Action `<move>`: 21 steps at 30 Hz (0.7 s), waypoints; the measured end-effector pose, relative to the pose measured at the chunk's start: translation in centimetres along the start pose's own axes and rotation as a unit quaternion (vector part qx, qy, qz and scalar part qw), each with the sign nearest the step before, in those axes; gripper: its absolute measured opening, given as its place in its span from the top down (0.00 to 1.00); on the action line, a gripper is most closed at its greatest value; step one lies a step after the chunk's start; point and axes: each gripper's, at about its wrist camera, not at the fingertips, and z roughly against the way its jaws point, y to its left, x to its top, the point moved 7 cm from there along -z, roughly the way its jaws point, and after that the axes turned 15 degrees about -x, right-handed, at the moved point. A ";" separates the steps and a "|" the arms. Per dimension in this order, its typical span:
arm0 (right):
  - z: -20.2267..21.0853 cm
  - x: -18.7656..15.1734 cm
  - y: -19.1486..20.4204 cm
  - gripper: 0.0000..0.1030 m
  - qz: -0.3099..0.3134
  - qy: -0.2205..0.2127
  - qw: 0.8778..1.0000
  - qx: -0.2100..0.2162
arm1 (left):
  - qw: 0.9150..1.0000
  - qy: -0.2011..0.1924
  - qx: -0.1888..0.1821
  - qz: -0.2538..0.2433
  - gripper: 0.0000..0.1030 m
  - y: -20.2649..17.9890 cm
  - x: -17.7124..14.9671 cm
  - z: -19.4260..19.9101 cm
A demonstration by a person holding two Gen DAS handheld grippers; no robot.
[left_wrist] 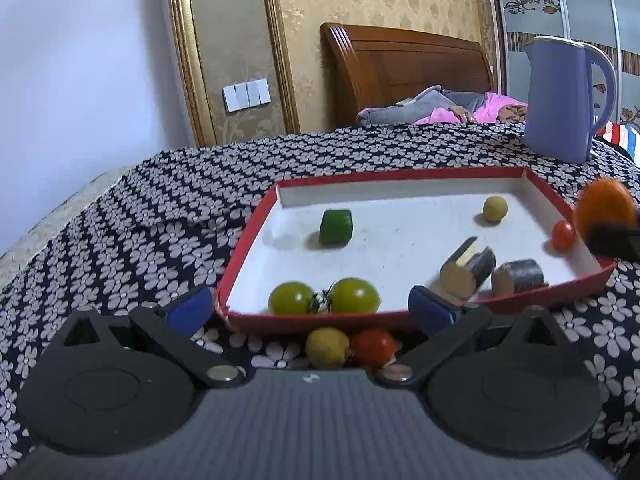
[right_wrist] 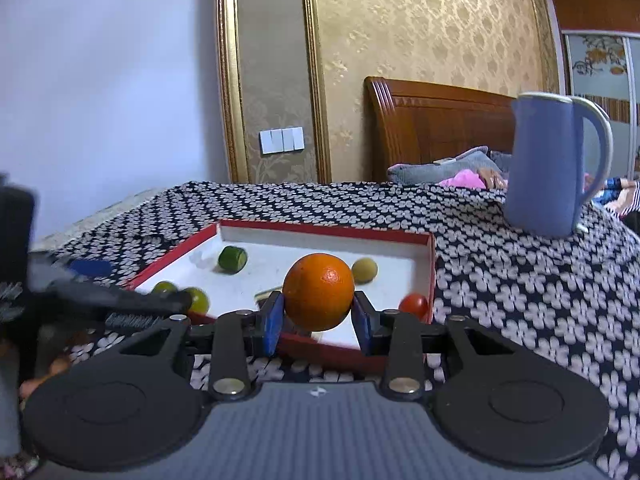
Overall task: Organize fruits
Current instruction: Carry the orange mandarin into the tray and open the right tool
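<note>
A red-rimmed white tray (left_wrist: 404, 174) (right_wrist: 431, 272) lies on the flowered cloth. It holds two green tomatoes (left_wrist: 324, 297), a green cucumber piece (left_wrist: 336, 227) (right_wrist: 232, 258), a yellow ball fruit (left_wrist: 495, 209) (right_wrist: 364, 270), a red cherry tomato (left_wrist: 563, 234) (right_wrist: 414, 305) and two dark sugarcane pieces (left_wrist: 492, 274). My right gripper (right_wrist: 318, 318) is shut on an orange (right_wrist: 319, 291) (left_wrist: 605, 208), held over the tray's near edge. My left gripper (left_wrist: 310, 310) stands wide open at the tray's front rim. A yellow fruit (left_wrist: 327, 347) and a red tomato (left_wrist: 373, 346) lie on the cloth between its fingers.
A purple kettle (left_wrist: 566, 98) (right_wrist: 554, 164) stands on the cloth behind the tray, to the right. A wooden headboard (left_wrist: 404, 68) and bedding lie beyond the table's far edge. The cloth left of the tray is wrinkled.
</note>
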 end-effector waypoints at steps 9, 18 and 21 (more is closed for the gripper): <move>-4.6 1.6 0.8 0.65 0.013 0.020 1.000 -0.017 | 1.000 0.007 -0.003 0.014 0.00 1.3 -1.4 0.0; -8.8 2.4 1.2 0.64 0.010 0.039 0.998 -0.043 | 1.000 0.005 0.001 0.015 0.00 3.1 -2.8 1.4; -10.4 2.0 1.5 0.53 0.027 0.056 0.997 -0.052 | 1.000 0.000 0.016 0.010 0.00 4.0 -2.9 2.1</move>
